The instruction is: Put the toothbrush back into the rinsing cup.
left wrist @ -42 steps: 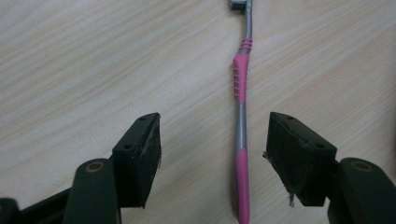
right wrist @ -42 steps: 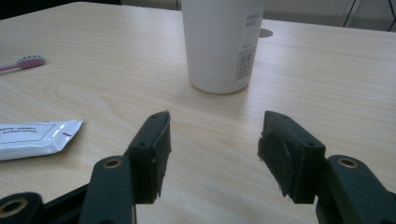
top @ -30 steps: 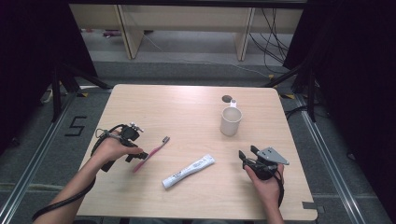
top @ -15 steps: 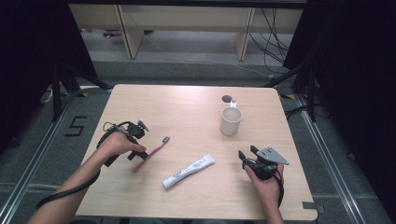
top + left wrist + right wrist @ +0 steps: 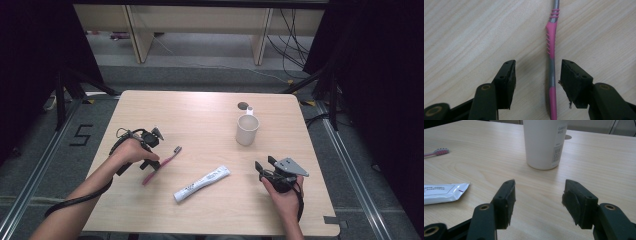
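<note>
Left gripper [image 5: 154, 136] over the pink toothbrush [image 5: 162, 165], right gripper [image 5: 270, 171] resting apart.

The left forearm comes in from the lower left corner and the hand tips its gripper down on the toothbrush, which lies slanted on the worktop [image 5: 200, 125] in its left half. In the left gripper view the fingers [image 5: 505, 82] have just been closing; the handle [image 5: 552, 75] stands between them, nearer to one finger, with a gap on each side (nothing is gripped yet). The right hand [image 5: 285, 192] sits near the front edge on the right, its fingers [image 5: 504, 202] spread wide and empty, pointing toward the white cup [image 5: 545, 143]. The toothpaste tube [image 5: 202, 183] lies between both hands, with bare wood all around it.
</note>
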{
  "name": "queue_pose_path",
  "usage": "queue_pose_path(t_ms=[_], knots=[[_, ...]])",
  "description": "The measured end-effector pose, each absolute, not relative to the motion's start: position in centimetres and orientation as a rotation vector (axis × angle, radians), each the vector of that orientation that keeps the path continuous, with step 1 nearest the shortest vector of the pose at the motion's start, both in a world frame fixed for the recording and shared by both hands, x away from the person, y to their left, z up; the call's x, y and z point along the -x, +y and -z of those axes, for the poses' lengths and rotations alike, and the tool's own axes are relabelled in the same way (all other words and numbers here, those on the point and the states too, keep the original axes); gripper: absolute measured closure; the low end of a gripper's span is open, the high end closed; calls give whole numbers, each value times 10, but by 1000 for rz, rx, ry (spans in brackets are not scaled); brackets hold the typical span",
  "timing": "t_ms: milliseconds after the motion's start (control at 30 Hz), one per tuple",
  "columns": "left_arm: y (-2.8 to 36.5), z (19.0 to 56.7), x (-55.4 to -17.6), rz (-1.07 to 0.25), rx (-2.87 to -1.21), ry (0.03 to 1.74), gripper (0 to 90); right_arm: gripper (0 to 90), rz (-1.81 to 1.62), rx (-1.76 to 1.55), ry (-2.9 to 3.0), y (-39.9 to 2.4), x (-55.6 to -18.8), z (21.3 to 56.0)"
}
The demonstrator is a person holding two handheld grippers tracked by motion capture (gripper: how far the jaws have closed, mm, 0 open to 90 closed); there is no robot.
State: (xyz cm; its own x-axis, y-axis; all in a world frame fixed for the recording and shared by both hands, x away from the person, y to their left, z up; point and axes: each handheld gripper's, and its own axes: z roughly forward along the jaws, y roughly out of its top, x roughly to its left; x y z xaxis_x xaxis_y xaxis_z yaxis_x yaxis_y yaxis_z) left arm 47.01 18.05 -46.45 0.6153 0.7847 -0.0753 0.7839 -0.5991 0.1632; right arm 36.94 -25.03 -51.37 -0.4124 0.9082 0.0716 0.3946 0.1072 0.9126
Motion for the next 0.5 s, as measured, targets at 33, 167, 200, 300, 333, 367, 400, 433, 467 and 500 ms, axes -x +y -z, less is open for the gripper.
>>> queue_pose_path(t_ms=[33,167,200,300,333,367,400,433,467,500], knots=[[180,466,-470,-12,-2646,1306,470,434,-1280,-1275,1864,-250,-369,514],[177,466,-473,-39,-2663,1278,498,434,-1275,-1228,1876,-252,-372,514],[176,465,-474,-30,-2686,1274,505,434,-1260,-1233,1877,-252,-371,514],[173,467,-475,-29,-2685,1277,508,434,-1260,-1246,1878,-252,-370,513],[172,467,-475,-27,-2687,1281,508,434,-1271,-1240,1877,-252,-371,514],[171,466,-476,-18,-2709,1273,509,434,-1260,-1245,1879,-252,-370,513],[169,466,-477,-14,-2701,1279,512,434,-1259,-1229,1877,-252,-371,514],[168,467,-477,-16,-2696,1280,517,434,-1262,-1245,1879,-252,-370,513],[168,467,-477,-22,-2708,1269,522,434,-1270,-1241,1877,-252,-371,514],[166,468,-477,-20,-2708,1269,525,434,-1285,-1237,1878,-252,-371,514]])
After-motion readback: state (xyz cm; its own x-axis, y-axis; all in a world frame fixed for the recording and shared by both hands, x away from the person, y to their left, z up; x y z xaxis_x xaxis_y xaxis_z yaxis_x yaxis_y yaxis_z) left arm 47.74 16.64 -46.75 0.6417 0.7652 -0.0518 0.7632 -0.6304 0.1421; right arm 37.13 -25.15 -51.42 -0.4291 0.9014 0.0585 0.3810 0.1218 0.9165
